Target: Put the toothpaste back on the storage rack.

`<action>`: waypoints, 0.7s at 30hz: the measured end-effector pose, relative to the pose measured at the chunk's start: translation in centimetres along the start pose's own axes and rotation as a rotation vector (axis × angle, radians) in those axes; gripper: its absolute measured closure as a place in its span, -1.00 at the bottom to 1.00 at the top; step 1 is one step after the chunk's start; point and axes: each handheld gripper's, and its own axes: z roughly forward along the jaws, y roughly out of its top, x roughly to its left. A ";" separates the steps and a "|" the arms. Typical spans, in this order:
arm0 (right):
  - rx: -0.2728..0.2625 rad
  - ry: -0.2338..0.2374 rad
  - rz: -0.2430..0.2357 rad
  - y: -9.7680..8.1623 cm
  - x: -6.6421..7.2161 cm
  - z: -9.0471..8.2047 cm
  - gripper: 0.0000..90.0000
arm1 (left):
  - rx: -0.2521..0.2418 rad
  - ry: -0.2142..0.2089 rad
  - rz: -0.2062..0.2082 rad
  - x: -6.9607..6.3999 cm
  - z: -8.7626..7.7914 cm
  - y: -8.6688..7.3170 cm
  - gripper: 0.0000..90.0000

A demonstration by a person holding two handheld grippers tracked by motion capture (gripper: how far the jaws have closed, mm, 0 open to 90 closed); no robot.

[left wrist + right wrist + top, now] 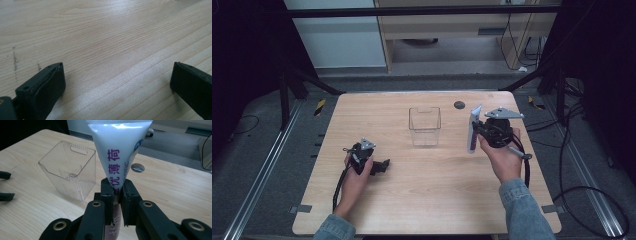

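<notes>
Pale wood-grain surface (427, 190) stands on a dark floor, with cables trailing at the right and light cabinets behind. Near its far middle sits a clear, square plastic container (425, 126), upright and open at the top. Just to its right, the person's right claw (479, 131) is pressed together on a white squeeze tube with purple lettering (473, 129), held up off the wood; in the right gripper view the black jaws pinch the tube (117, 157) low on its body, its broad flat end rising above them, the container (70, 170) beside it. At the near left, well apart from both, the left claw (382, 166) lies low over the bare wood, its jaws spread wide with nothing between them.
</notes>
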 end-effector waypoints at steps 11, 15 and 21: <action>-0.055 0.014 0.016 0.2 1.6 1.0 0.81 | 0.000 0.000 0.000 0.0 0.0 0.0 -1.00; -0.074 0.017 0.017 0.4 2.2 1.1 0.81 | 0.000 0.000 0.000 0.0 0.0 0.0 -1.00; -0.111 0.030 0.014 0.0 2.8 0.9 0.80 | 0.000 0.000 0.000 0.0 0.0 0.0 -1.00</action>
